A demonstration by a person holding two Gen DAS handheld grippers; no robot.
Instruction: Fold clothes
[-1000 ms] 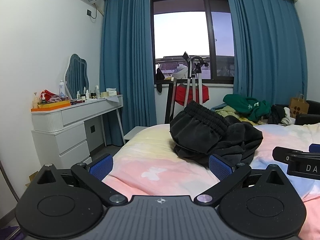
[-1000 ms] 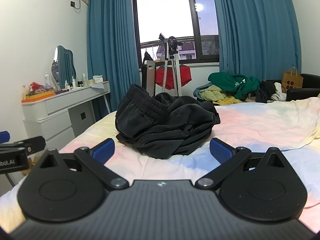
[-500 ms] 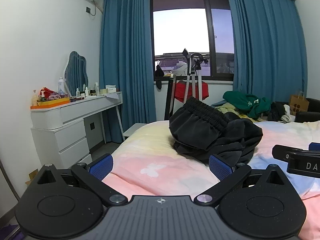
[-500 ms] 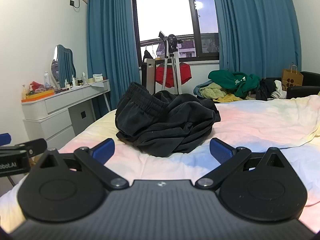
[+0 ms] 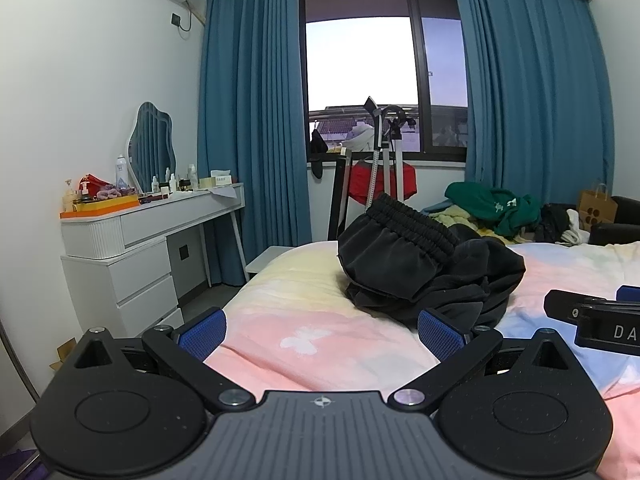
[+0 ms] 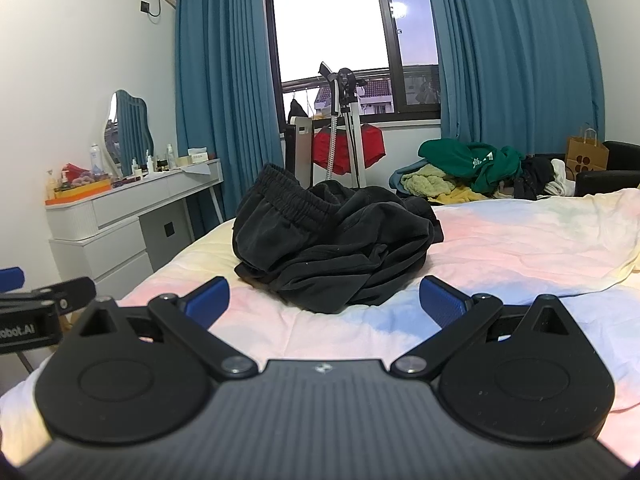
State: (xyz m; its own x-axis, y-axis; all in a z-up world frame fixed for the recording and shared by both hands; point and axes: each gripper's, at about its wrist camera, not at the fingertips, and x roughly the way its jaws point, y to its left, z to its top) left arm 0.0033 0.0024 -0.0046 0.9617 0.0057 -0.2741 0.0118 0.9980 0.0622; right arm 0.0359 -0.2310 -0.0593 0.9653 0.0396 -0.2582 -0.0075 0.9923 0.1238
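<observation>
Drifted slightly since a second ago: in the left wrist view the black pants [image 5: 428, 264] sit a touch lower and closer, otherwise unchanged.

Left wrist view: left gripper [image 5: 322, 330] hovering over the near edge of the bed [image 5: 320, 344], jaws wide apart, nothing between the blue pads [image 5: 202, 332]. Crumpled black pants heaped on the pastel sheet at about 1 o'clock, elastic waistband uppermost and tilted toward the window [image 5: 384, 84]; right pad overlapping the heap's near edge in the picture, contact not clear. Part of the right gripper [image 5: 592, 316] visible at 3 o'clock. White dresser [image 5: 132, 252] with mirror and bottles at 9 o'clock, blue curtains [image 5: 252, 120] at 11 and 1 o'clock, green garment [image 5: 492, 204] on a clothes pile at 2 o'clock, well apart from the pants.

Right wrist view: right gripper [image 6: 324, 298] low over the sheet, jaws spread wide, empty. Black pants [image 6: 336, 240] straight ahead at 12 o'clock, just beyond the fingertips and not touched. Left gripper [image 6: 40, 312] edging in at 9 o'clock. Green garment [image 6: 472, 164] at 1 o'clock behind the bed [image 6: 520, 248], paper bag [image 6: 586, 154] at 2 o'clock, dresser [image 6: 120, 224] at 10 o'clock.
</observation>
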